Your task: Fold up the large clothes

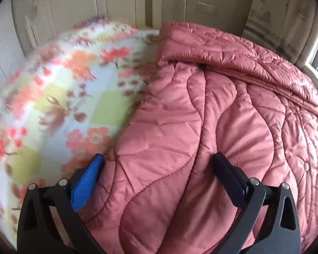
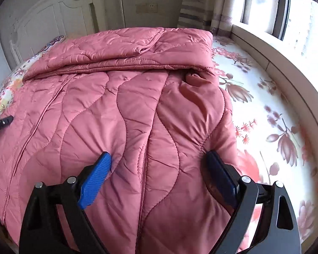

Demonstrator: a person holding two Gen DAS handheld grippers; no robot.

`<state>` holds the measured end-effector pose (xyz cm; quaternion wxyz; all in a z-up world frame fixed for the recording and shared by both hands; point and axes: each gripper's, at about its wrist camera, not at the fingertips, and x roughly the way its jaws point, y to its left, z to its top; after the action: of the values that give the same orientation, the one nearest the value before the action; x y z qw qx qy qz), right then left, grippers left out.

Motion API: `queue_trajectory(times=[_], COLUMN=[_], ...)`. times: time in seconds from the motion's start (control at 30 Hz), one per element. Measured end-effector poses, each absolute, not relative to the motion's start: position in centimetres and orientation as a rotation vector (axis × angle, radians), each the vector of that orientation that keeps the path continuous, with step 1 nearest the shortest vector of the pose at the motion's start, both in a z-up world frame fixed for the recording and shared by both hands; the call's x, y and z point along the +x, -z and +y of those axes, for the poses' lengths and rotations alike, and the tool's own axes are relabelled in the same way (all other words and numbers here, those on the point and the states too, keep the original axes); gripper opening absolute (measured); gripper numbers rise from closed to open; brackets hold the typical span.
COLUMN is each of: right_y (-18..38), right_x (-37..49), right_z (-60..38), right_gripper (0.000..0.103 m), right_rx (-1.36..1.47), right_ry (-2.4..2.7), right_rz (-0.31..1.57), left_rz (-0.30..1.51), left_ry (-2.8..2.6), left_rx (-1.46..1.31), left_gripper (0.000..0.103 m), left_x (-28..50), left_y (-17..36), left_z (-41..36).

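A large pink quilted coat [image 1: 222, 105] [image 2: 116, 105] lies spread on a bed, its far part folded back over itself in a thick band. In the left wrist view my left gripper [image 1: 159, 158] straddles a wide bulge of the coat near its left edge, with creases radiating from both blue pads. The right gripper [image 2: 159, 155] grips a similar thick bulge near the coat's right edge, its right pad wrapped by the hem. Both jaws stand wide with the fabric pressed between them. The coat looks sharp while the sheet beside it is blurred.
A floral bed sheet [image 1: 63, 105] [image 2: 265, 105] covers the mattress on both sides of the coat. A white headboard [image 2: 42, 21] stands at the far left, and a window [image 2: 296, 10] with a ledge [image 2: 275, 67] runs along the right. A black tool tip [image 2: 2, 123] pokes in at the left edge.
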<state>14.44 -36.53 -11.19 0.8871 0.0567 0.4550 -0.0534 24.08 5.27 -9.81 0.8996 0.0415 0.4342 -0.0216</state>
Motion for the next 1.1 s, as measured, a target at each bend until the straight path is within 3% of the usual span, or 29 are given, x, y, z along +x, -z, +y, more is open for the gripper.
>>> queue_trajectory(times=[0.23,0.4,0.5,0.77,0.97,1.1], right_y=[8.4,7.9,10.7,10.2,10.8,10.6], right_x=[12.8,11.5,11.7,10.5,9.1,9.3], right_z=[-32.8,-26.4,-24.7,-28.5,-35.6,-35.6], right_gripper=[0.088,0.093,0.099,0.098,0.098,0.098], right_rx=[0.059,-0.080,-0.109,0.006,0.108,0.109], right_ry=[0.113,-0.123,-0.150,-0.067,0.152,0.182], right_rz=[0.888,0.872,0.929,0.923,0.951,0.965], left_rz=[0.727,0.827,0.879,0.807,0.910,0.893], left_ry=[0.247,0.292,0.296,0.158,0.042,0.016], left_rx=[0.191,0.323,0.230,0.221,0.092,0.090], left_gripper=[0.101,0.101,0.101,0.101,0.101,0.101], left_x=[17.4,17.2,18.3,16.0,16.7,16.1], left_y=[6.1,10.5,10.1,7.7,9.4,8.4], left_z=[-0.9,-4.9,-3.3,1.7,8.6,8.5])
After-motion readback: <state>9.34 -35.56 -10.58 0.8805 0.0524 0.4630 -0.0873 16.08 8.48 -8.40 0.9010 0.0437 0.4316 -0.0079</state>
